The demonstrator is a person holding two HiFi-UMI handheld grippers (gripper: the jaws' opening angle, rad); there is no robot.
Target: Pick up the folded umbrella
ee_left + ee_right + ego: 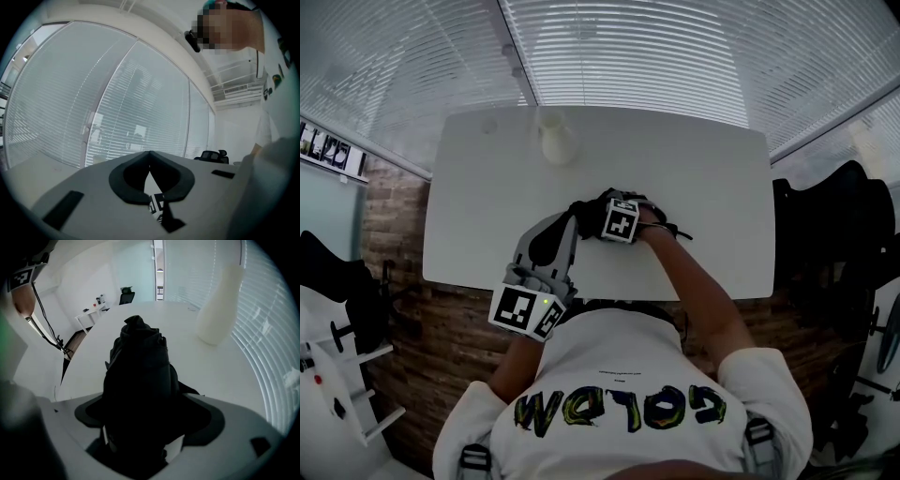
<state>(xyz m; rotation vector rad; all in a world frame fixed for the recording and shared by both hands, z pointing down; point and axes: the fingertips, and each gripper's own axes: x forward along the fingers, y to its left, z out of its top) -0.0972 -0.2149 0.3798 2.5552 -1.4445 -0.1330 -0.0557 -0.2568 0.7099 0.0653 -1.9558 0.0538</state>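
Head view and the two gripper views of a person seated at a white table [712, 187]. The folded umbrella [138, 366], black and bundled, lies on the table in its near half, a little inside the edge closest to the person and roughly midway along that edge. The right hand-held gripper [147, 427] points steeply down over the umbrella. Its jaws stand wide apart, one on either side of the dark bundle, which fills most of the space between them; the pads do not appear to press on the fabric, and the umbrella rests on the table. In the head view this gripper's marker cube sits directly over the umbrella, with black fabric showing to either side of it. The left hand-held gripper [149, 152] is held about level at the near table edge, to the left of the umbrella and clear of it; its jaws are together, tips meeting, with nothing between them. A white vessel [555, 139] stands upright near the far edge of the table, well apart from the umbrella; in the right gripper view it appears beyond the umbrella, to the upper right. Closed window blinds [675, 56] run behind the far edge of the table.
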